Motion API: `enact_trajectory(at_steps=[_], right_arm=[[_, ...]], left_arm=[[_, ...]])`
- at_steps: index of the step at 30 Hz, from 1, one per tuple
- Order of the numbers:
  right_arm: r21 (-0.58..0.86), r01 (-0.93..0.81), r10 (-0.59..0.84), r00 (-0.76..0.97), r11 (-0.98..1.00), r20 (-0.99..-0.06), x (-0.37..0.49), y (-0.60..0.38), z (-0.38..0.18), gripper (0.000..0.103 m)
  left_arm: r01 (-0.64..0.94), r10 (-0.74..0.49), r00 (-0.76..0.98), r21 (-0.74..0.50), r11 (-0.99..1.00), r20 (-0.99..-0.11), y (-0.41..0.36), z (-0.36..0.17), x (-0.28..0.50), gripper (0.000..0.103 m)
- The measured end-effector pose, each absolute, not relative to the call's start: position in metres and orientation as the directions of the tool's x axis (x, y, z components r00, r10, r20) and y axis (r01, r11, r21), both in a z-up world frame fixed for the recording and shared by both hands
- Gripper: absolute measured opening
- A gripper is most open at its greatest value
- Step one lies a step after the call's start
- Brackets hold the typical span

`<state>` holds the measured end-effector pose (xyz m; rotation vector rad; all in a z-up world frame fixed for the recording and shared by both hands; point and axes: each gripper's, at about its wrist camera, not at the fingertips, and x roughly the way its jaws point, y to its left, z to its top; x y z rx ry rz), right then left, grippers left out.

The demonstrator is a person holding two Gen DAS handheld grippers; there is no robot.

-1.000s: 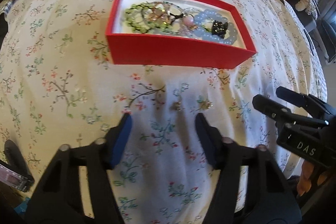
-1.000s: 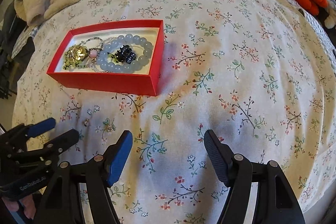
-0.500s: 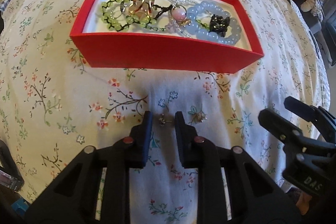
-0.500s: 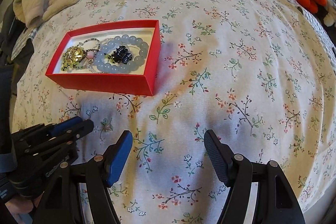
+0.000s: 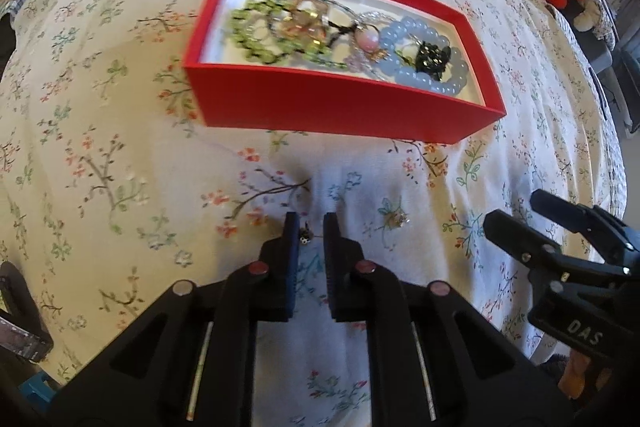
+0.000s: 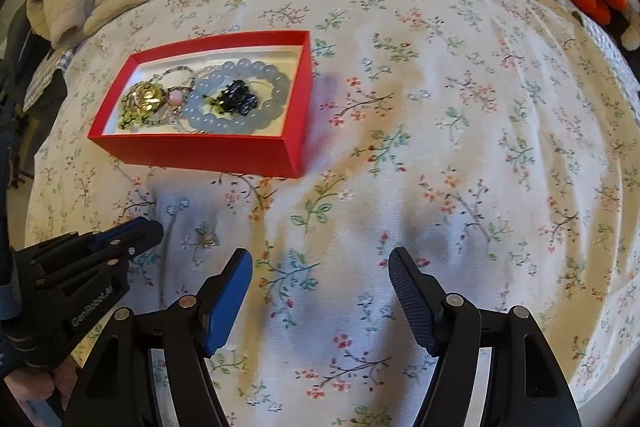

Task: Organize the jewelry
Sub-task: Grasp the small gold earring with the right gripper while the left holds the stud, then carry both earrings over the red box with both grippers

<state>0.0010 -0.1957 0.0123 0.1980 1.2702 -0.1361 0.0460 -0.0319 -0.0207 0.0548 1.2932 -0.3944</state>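
Closing left gripper (image 5: 308, 227) jaws on small earring (image 5: 305, 237) lying on bed (image 5: 120, 155), near red box (image 5: 336, 115). Next: lift, carry over box, release. Right gripper (image 6: 320, 267) jaws wide, empty.

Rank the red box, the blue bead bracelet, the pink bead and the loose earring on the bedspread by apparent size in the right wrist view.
1. red box
2. blue bead bracelet, lying inside the box
3. and 4. unsure: the pink bead and the loose earring both look tiny, and the earring lies nearer the camera.
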Motion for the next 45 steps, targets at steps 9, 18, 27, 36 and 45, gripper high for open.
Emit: enact_trajectory(at_steps=[9, 18, 27, 36, 45], right_arm=[[0.18, 0.191, 0.129, 0.251, 0.965, -0.959, 0.014, -0.169, -0.003, 0.072], [0.24, 0.176, 0.2, 0.216, 0.955, -0.956, 0.035, -0.139, -0.022, 0.049], [0.174, 0.177, 0.135, 0.212, 0.969, -0.968, 0.046, -0.128, -0.03, 0.032], [0.158, 0.178, 0.118, 0.216, 0.971, -0.969, 0.047, -0.128, -0.031, 0.012], [0.161, 0.175, 0.119, 0.23, 0.971, -0.966, 0.044, -0.126, -0.028, 0.012]], left_arm=[[0.293, -0.245, 0.237, -0.171, 0.941, -0.94, 0.0, -0.015, 0.042, 0.013], [0.277, -0.241, 0.237, -0.172, 0.945, -0.941, 0.023, -0.017, 0.042, 0.013], [0.271, -0.24, 0.234, -0.174, 0.947, -0.942, 0.034, -0.019, 0.044, 0.013], [0.271, -0.242, 0.234, -0.175, 0.946, -0.942, 0.041, -0.018, 0.043, 0.013], [0.269, -0.242, 0.235, -0.176, 0.947, -0.941, 0.041, -0.017, 0.042, 0.013]])
